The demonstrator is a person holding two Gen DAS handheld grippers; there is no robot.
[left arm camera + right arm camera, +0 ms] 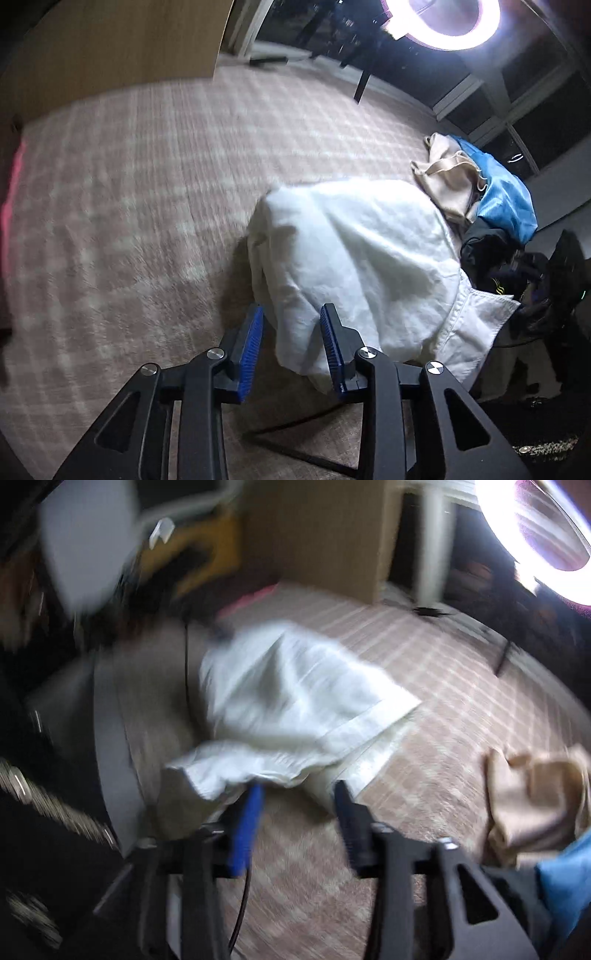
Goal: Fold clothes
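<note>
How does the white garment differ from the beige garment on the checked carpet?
The white fabric garment lies between the two grippers' fingers; the beige fabric garment sits farther off, against a blue cloth. The white one looks larger and shows a stitched hem; the beige one is bunched with straps. Both are crumpled, unfolded.

Both wrist views angled down, close, sharing blurry white garment [354, 258]

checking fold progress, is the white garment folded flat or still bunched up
Still bunched up. The white garment lies in a rumpled heap on the plaid carpet, one hemmed edge sticking out, with no neat fold in either view.
</note>
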